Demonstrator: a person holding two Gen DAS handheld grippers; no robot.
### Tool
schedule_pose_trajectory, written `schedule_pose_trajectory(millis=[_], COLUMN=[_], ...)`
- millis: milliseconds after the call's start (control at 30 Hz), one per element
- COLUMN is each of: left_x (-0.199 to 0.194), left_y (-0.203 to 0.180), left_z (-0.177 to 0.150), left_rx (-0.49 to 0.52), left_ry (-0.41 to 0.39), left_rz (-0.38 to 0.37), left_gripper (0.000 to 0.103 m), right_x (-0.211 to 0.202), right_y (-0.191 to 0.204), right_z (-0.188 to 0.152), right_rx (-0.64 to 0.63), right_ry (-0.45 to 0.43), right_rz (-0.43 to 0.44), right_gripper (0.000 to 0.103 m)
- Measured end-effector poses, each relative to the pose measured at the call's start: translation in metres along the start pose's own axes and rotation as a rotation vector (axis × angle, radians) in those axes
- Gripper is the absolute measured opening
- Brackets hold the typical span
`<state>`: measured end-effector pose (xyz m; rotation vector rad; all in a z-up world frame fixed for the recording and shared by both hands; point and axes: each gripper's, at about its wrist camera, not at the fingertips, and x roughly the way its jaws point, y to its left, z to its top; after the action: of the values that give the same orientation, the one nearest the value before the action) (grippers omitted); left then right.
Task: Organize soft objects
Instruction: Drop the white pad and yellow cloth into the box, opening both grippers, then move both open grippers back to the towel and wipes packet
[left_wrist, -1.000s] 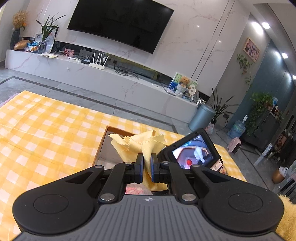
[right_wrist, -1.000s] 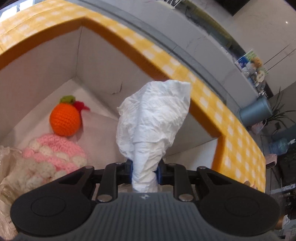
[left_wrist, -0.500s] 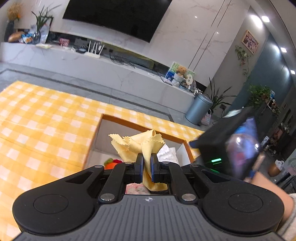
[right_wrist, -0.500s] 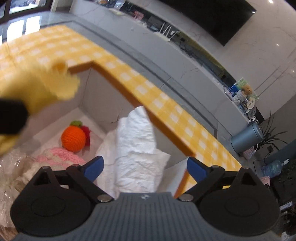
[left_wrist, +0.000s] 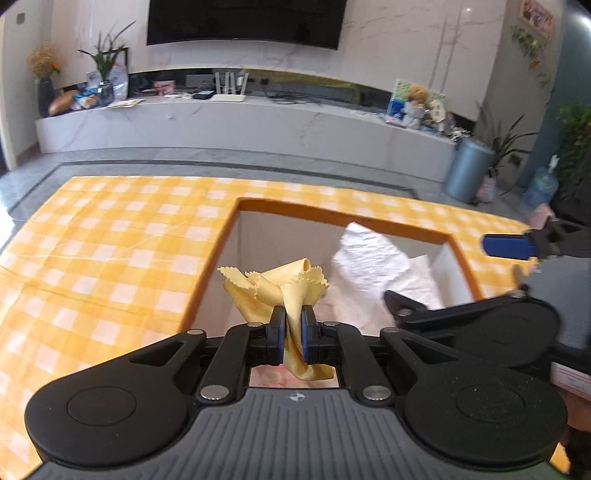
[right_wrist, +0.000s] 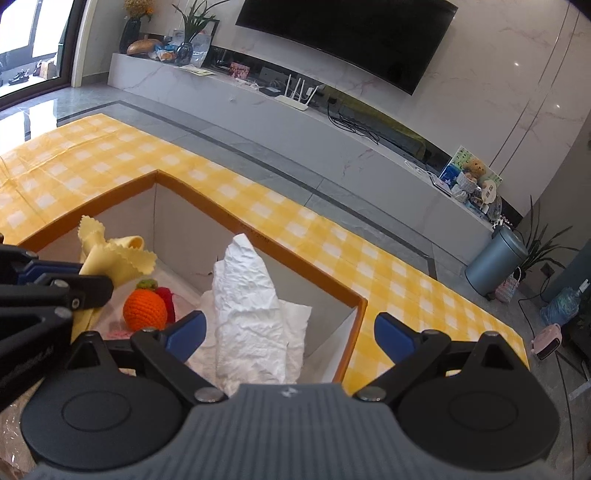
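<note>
Left wrist view: left gripper (left_wrist: 292, 334) pinched tight on a yellow pinked-edge cloth (left_wrist: 275, 286), the fabric bunched upward above the pads and a tail hanging below, so carried by its middle for a clean drop. Poised over the open orange-rimmed box (left_wrist: 332, 216), sunk among the yellow checked tablecloth (left_wrist: 110, 240), evidently the collecting bin for soft things.

Right wrist view: right gripper (right_wrist: 290, 332) with jaws spread wide and nothing between the blue pads (right_wrist: 188, 330), having just been opening; crumpled white tissue (right_wrist: 251, 306) standing free inside the box, leaning toward the far wall, apart from both pads. Beside it, lower left, a crocheted orange (right_wrist: 144, 309) with green top, and a scrap of pink knit just visible under the gripper body.

Judged: tissue delivered, cloth next in line; release best made over the bare corner near the crocheted fruit, away from the right gripper, to avoid snagging.
</note>
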<state>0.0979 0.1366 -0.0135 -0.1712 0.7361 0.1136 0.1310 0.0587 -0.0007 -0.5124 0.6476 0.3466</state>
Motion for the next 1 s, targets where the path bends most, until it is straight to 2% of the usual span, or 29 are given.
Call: schedule_pose_trajectory(millis=[33,100,167,200,333,467,633,833,1000], left_x=[0.002,0.002,-0.001,-0.003,-0.012,-0.015,-0.012,-0.015,-0.022], left_y=[0.001,0.002,0.006,0.009,0.021,0.02,0.014,0.004,-0.004], left_z=[0.0,-0.001,-0.001,-0.001,0.0,0.003,0.002,0.001,0.001], left_rx=[-0.001,0.002,-0.009,-0.026,-0.107,-0.119,-0.105,0.0,0.029], left_ry=[0.003,0.001,-0.018,-0.034,-0.055,-0.066,-0.041,-0.026,-0.036], left_rz=[0.011,0.044,0.094,0.102,0.005,-0.005,0.027,0.079,0.096], left_gripper=[0.012,0.028,0.065,0.071,0.087,0.088,0.089,0.087,0.087], right_x=[0.0,-0.002,-0.004,-0.005,-0.012,-0.019,-0.024,-0.031,-0.044], right_y=[0.0,-0.001,-0.002,-0.004,-0.018,-0.027,-0.025,-0.031,-0.036], right_z=[-0.001,-0.002,-0.003,-0.003,-0.003,-0.004,-0.007,-0.009,-0.011], right_rx=[0.003,0.001,-0.008,-0.004,0.057,0.098,0.077,0.104,0.114], right_ry=[-0.001,-0.007,-0.019,-0.023,-0.026,-0.027,-0.053,-0.071,-0.107], right_rz=[0.0,-0.018,-0.039,-0.046,-0.024,0.012,-0.006,0.005,0.014], right_gripper=[0.096,0.095,0.095,0.094,0.094,0.095,0.095,0.095,0.096])
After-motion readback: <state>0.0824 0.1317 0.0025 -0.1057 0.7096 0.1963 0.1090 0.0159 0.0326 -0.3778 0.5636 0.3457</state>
